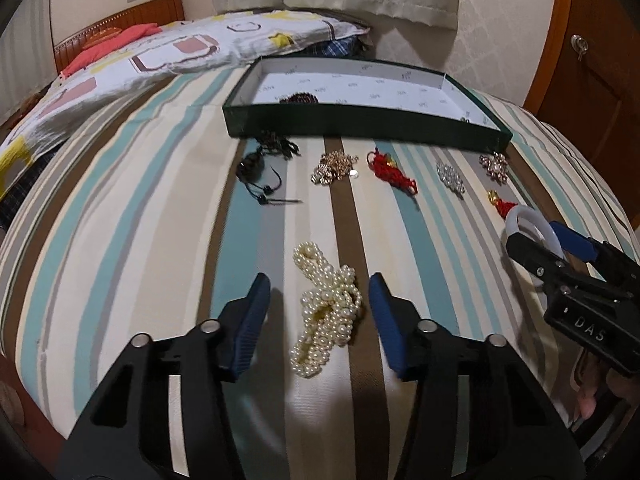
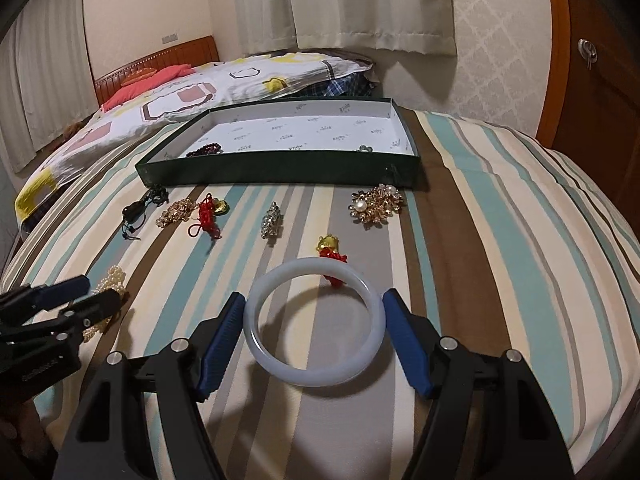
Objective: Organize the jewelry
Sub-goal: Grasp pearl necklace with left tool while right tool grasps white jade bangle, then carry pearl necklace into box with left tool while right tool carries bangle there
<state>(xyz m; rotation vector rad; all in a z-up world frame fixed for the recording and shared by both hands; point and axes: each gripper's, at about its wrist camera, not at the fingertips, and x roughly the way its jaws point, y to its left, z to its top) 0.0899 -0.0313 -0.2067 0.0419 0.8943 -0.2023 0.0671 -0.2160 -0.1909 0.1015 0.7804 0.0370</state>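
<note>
A pearl necklace point(image 1: 326, 312) lies bunched on the striped bedspread between the open fingers of my left gripper point(image 1: 320, 284). A white bangle point(image 2: 314, 322) lies flat between the fingers of my right gripper point(image 2: 314, 300); the pads stand at its sides and the jaws are open. The bangle also shows in the left wrist view point(image 1: 532, 224). A dark green tray point(image 2: 280, 168) with a white printed lining sits further back and holds a dark bead bracelet point(image 2: 204, 149) and a small piece point(image 2: 365, 148).
Loose pieces lie in front of the tray: a black cord pendant point(image 2: 138, 212), a gold chain cluster point(image 2: 176, 210), a red knot charm point(image 2: 206, 216), a silver brooch point(image 2: 272, 220), a gold pearl brooch point(image 2: 376, 202), a gold-and-red charm point(image 2: 332, 254). Pillows point(image 2: 180, 96) lie behind.
</note>
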